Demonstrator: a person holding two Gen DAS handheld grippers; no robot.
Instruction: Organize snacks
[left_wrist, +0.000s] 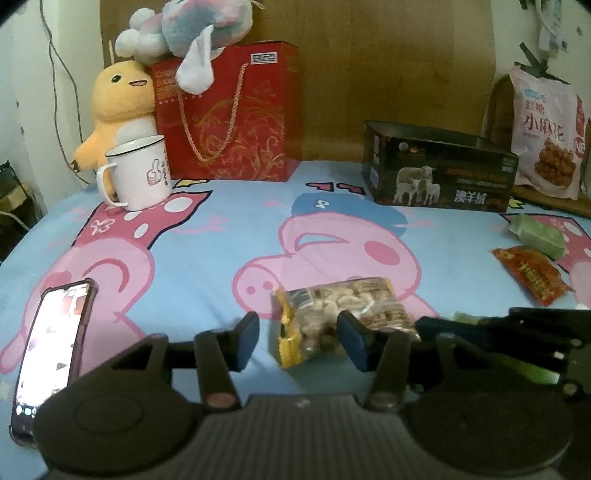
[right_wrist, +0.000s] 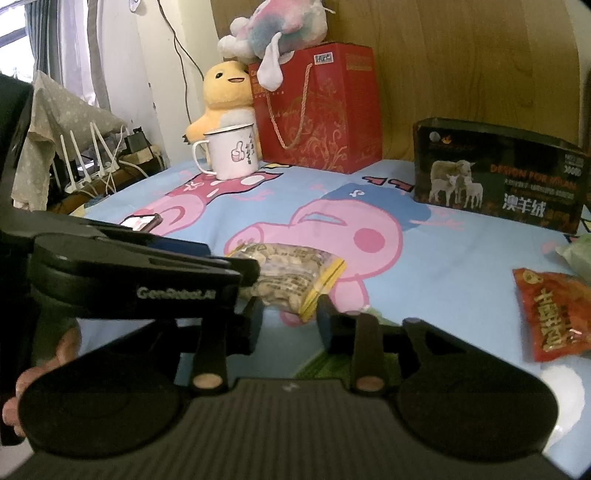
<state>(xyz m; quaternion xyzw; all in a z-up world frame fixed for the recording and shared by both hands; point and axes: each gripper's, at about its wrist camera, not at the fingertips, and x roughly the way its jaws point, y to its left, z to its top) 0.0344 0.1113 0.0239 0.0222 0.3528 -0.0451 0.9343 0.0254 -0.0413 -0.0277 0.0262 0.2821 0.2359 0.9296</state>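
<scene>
A clear packet of nuts with yellow ends (left_wrist: 343, 310) (right_wrist: 291, 273) lies on the cartoon bedsheet (left_wrist: 207, 258). My left gripper (left_wrist: 299, 343) is open around its near left end. The right pad overlaps the packet and the left pad stands clear of it. My right gripper (right_wrist: 291, 323) is open at the packet's yellow end, whose corner sits between the pads with gaps on both sides. A red snack packet (left_wrist: 532, 277) (right_wrist: 554, 314) and a green one (left_wrist: 539, 236) lie to the right.
A black box with sheep on it (left_wrist: 439, 170) (right_wrist: 498, 173) stands at the back right, with a pink snack bag (left_wrist: 546, 136) beside it. A red gift bag (left_wrist: 229, 110), plush toys and a white mug (left_wrist: 138, 173) stand at the back left. A phone (left_wrist: 51, 354) lies near left.
</scene>
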